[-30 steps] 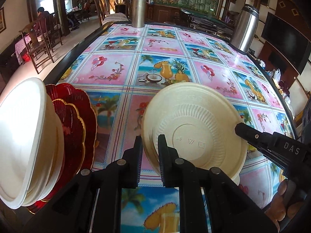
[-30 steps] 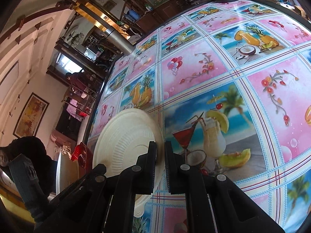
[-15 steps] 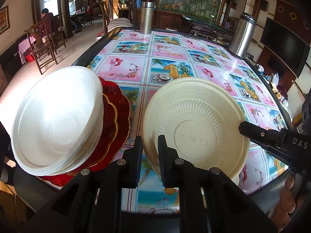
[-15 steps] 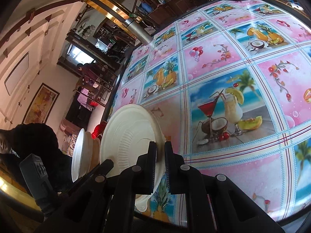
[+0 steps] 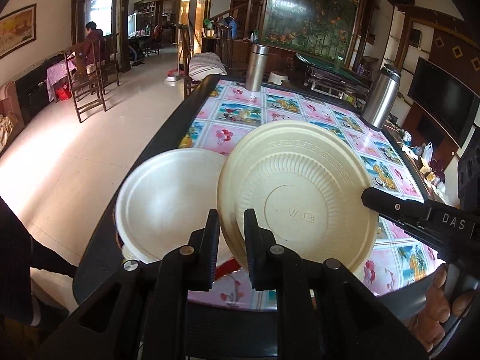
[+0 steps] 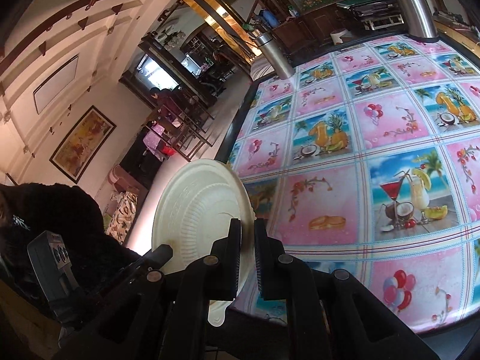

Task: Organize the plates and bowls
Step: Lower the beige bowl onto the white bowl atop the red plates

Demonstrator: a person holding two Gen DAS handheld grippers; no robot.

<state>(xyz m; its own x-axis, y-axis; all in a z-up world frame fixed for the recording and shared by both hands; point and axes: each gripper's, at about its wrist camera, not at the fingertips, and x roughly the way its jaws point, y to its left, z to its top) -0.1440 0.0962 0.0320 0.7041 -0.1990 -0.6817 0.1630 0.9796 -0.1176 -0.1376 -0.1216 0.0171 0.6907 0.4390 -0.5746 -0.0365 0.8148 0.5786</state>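
A cream ribbed plate (image 5: 300,198) is held upright above the table's near edge, its underside facing the left wrist camera. My left gripper (image 5: 229,240) is shut on its left rim. My right gripper (image 5: 367,198) grips the opposite rim; in the right wrist view it (image 6: 247,240) is shut on the same plate (image 6: 201,210). A stack of white bowls (image 5: 168,204) sits on red plates (image 5: 228,267) at the table's near left corner, just left of the held plate.
The table (image 6: 360,138) has a pink and blue fruit-print cloth and a dark rim (image 5: 168,138). Two steel flasks (image 5: 256,67) (image 5: 382,99) stand at its far end. Chairs (image 5: 87,84) and a seated person are across the room to the left.
Both grippers have pulled back and risen with the cream plate, tilting it more upright. The bowl stack now appears closer to the plate, and more of the room shows.
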